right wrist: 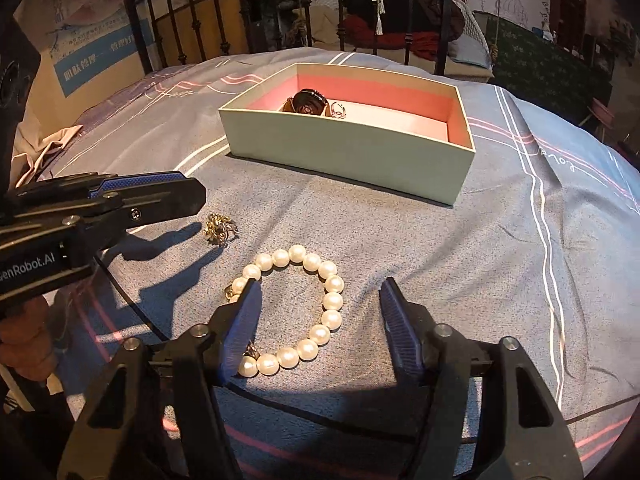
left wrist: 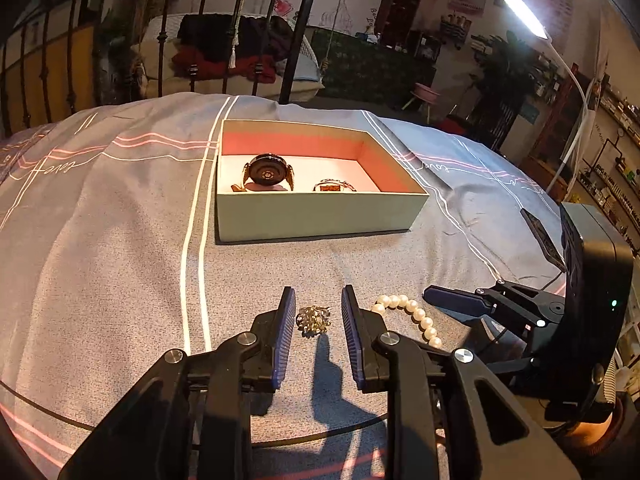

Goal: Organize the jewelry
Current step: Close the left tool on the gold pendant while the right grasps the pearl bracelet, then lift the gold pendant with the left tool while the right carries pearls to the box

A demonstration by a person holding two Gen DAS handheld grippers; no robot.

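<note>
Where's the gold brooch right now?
The gold brooch lies on the bedspread, between the left tool's open fingers, untouched. The pearl bracelet is to its right; the box stands farther back.

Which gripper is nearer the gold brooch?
Left. The left gripper straddles the gold brooch, jaws apart; the right gripper sits beside it, over the pearl bracelet.

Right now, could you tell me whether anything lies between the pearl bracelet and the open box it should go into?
Nothing visible does. The pearl bracelet lies on the bedspread, with only bare fabric between it and the box. The gold brooch sits off to its side, in front of the left gripper, clear of that path.
</note>
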